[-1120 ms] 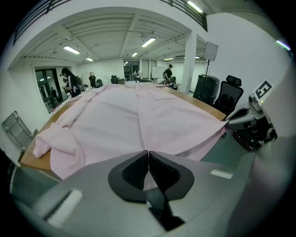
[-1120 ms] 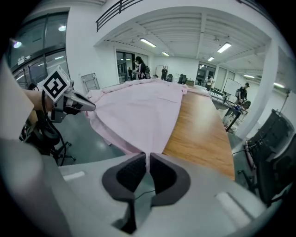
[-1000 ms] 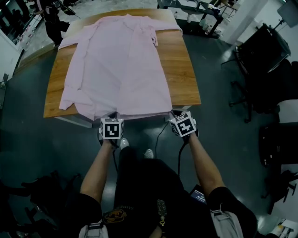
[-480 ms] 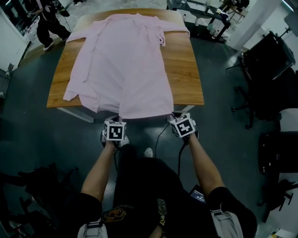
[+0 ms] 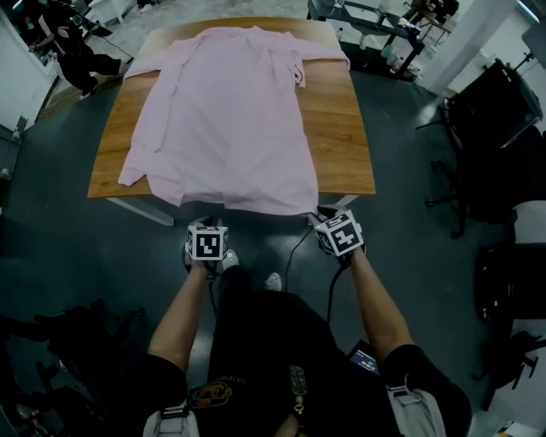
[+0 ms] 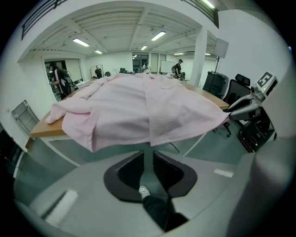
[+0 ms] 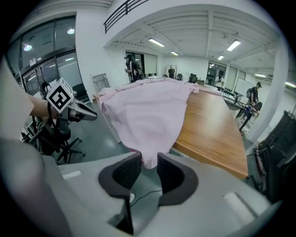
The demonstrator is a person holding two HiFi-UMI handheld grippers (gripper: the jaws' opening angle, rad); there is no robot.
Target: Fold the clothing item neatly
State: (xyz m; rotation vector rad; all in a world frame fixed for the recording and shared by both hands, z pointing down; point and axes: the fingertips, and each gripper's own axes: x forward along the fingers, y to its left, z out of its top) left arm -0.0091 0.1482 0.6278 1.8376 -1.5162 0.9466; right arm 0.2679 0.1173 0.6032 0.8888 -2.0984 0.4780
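A pink shirt (image 5: 230, 119) lies spread flat on the wooden table (image 5: 341, 128), its hem hanging over the near edge. My left gripper (image 5: 205, 224) sits just below the hem's left part. In the left gripper view the shirt (image 6: 138, 111) hangs beyond the left gripper (image 6: 149, 152), whose jaws have just been opening and have nothing between them. My right gripper (image 5: 328, 218) is at the hem's right corner. Its jaws have also just been opening, and that corner of the shirt (image 7: 148, 111) still dangles between the tips of the right gripper (image 7: 149, 157).
Black office chairs (image 5: 486, 111) stand to the right of the table. A person (image 5: 72, 51) is at the far left, and desks (image 5: 375, 26) stand behind the table. A cable (image 5: 299, 243) runs along the dark floor near my feet.
The left gripper has slid a little toward me, off the hem, which now hangs free over the near edge. The right gripper has hardly moved.
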